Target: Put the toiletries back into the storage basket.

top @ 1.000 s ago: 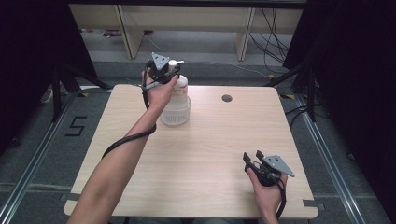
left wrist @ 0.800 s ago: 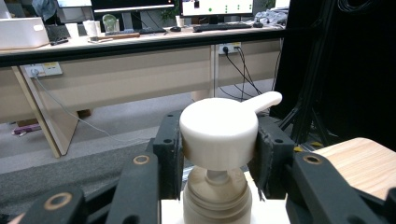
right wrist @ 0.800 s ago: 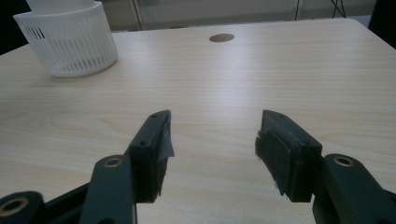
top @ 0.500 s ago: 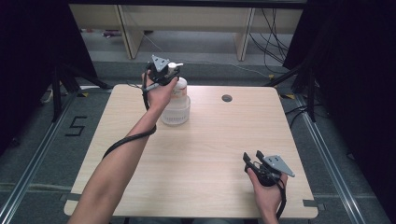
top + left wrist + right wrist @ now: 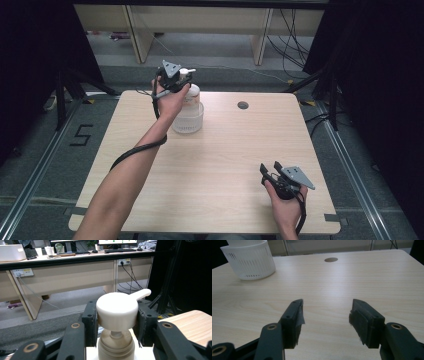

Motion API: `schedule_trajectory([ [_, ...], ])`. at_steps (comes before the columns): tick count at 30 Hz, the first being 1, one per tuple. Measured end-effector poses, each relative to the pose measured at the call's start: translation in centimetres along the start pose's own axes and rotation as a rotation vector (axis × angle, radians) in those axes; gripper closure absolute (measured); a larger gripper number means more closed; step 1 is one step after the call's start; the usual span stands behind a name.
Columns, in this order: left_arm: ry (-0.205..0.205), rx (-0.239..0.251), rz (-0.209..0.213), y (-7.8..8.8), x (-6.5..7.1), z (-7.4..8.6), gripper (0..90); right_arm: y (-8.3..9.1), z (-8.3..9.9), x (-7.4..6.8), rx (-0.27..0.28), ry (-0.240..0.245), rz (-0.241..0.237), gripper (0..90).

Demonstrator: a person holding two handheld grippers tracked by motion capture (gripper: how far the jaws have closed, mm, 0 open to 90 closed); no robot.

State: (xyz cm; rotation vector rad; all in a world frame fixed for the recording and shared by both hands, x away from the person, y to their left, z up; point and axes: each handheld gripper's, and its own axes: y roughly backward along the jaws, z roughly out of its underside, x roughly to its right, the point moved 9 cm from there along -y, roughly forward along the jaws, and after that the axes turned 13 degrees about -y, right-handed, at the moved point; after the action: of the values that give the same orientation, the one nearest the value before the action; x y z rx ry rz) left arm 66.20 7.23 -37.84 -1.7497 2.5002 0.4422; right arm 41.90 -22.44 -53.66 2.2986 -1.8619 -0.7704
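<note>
A white pump bottle (image 5: 193,95) stands in a white slotted basket (image 5: 188,121) at the table's far left-centre. My left gripper (image 5: 181,76) reaches over it from the left and is shut on the bottle's pump head (image 5: 117,310). Both pads press the round cap's sides, and the spout points away to the right. The neck below the cap (image 5: 115,340) shows between the jaws. My right gripper (image 5: 270,170) rests low near the table's front right corner. It is open with nothing between its fingers (image 5: 325,315) and faces the basket (image 5: 249,261).
A wooden table (image 5: 225,150) with a small round hole (image 5: 243,105) near its far edge. Beyond the table are desk legs, cables and black stands on a grey floor. Bare tabletop lies between the two grippers.
</note>
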Motion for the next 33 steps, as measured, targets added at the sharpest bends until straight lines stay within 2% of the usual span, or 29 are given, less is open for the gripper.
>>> schedule_trajectory([
  [9,0.004,-0.002,0.005,0.3,-0.2,0.2,58.3,0.0,0.0,-0.1,0.000,0.001,0.004,44.0],
  [10,0.005,-0.002,0.005,0.3,-0.3,0.3,58.3,0.1,0.2,-0.2,-0.009,-0.027,0.011,44.0],
  [12,0.005,-0.002,0.010,0.4,-0.3,0.3,58.2,-0.1,0.2,-0.4,0.000,-0.032,-0.004,44.0],
  [13,0.003,-0.004,0.011,0.4,-0.3,0.3,58.1,-0.1,0.2,-0.2,-0.005,-0.006,-0.007,43.9],
  [15,0.007,-0.007,0.014,0.4,-0.3,0.3,57.9,-0.2,0.2,-0.4,-0.002,-0.020,-0.017,43.8],
  [16,0.011,-0.007,0.016,0.4,-0.3,0.3,57.0,-0.1,0.2,-0.3,-0.010,-0.018,-0.007,43.9],
  [17,0.014,-0.009,0.020,0.4,-0.3,0.2,55.9,0.0,0.3,-0.5,-0.011,-0.042,-0.005,43.8],
  [20,0.017,-0.008,0.027,0.5,-0.1,0.2,51.0,0.0,0.3,-0.5,-0.010,-0.040,-0.011,43.8],
  [21,0.019,-0.008,0.029,0.5,0.0,0.2,48.9,-0.1,0.2,-0.3,-0.005,-0.020,-0.014,43.8],
  [22,0.017,-0.009,0.030,0.5,0.0,0.2,46.8,-0.1,0.2,-0.4,-0.006,-0.019,-0.014,43.8],
  [23,0.019,-0.010,0.030,0.6,0.1,0.1,45.0,-0.1,0.3,-0.6,-0.010,-0.045,-0.009,43.8],
  [26,0.015,-0.011,0.031,0.7,0.2,0.1,41.7,0.0,0.4,-0.4,-0.016,-0.038,0.004,43.8],
  [27,0.015,-0.010,0.032,0.8,0.2,0.1,40.4,0.0,0.3,-0.6,-0.014,-0.047,-0.006,43.8],
  [28,0.015,-0.011,0.031,0.9,0.2,0.1,39.4,0.0,0.2,-0.1,-0.007,0.000,0.010,43.8],
  [30,0.017,-0.004,0.031,1.3,0.3,0.1,38.3,0.0,0.2,-0.2,-0.005,-0.004,-0.007,43.7],
  [31,0.012,-0.002,0.033,1.4,0.3,0.1,37.5,0.0,0.2,-0.1,-0.007,0.000,0.007,43.7],
  [33,0.012,-0.001,0.041,1.8,0.5,0.2,36.8,0.0,0.2,-0.2,-0.008,-0.002,-0.002,43.7],
])
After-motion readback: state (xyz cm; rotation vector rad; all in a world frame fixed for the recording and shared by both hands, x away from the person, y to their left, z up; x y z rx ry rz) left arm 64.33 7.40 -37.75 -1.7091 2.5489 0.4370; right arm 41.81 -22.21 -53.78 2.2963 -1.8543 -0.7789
